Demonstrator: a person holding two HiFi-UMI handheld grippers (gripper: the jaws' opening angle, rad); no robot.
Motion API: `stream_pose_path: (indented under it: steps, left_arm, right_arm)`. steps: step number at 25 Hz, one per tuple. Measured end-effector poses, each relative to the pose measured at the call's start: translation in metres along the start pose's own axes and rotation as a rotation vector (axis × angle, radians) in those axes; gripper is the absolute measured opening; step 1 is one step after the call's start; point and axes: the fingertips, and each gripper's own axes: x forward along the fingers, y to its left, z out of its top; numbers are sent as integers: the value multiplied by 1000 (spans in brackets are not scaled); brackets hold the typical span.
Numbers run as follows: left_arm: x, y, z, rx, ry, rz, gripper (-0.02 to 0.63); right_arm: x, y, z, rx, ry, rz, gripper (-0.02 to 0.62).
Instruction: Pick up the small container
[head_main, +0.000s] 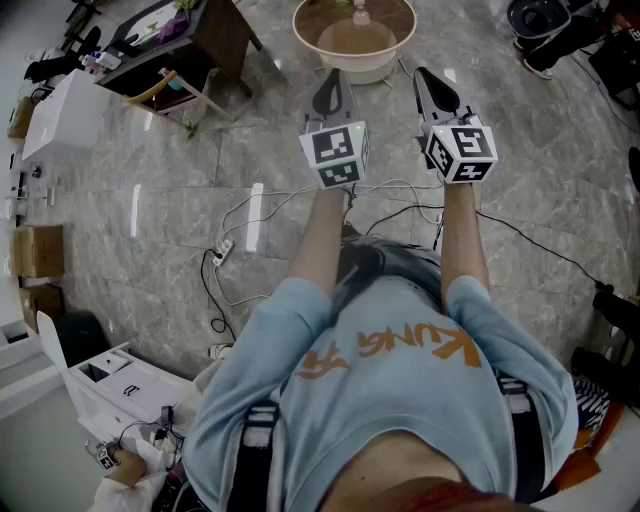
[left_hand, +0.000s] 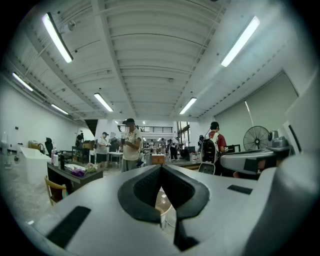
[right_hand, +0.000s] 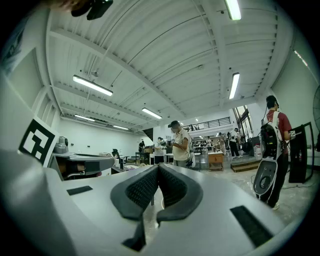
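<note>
While over open floor (head_main: 150, 220) near the round table's rim (head_main: 303, 40), left tool (head_main: 334, 82), right tool (head_main: 428, 82) pressed together.

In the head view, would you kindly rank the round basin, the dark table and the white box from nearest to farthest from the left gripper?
1. Round basin, just ahead of the left gripper.
2. Dark table, ahead and to the left.
3. White box, far out to the left.
</note>
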Motion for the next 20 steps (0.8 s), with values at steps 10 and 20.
stream_pose_path:
  steps: [10, 20]
  left_arm:
    - [3, 9, -2, -17, 7, -25, 23]
    - [8, 12, -12, -41, 67, -19, 23]
  right_arm:
    - [13, -1, -8, 22, 24, -12, 12]
    - [-1, -31, -4, 48, 40, -83, 12]
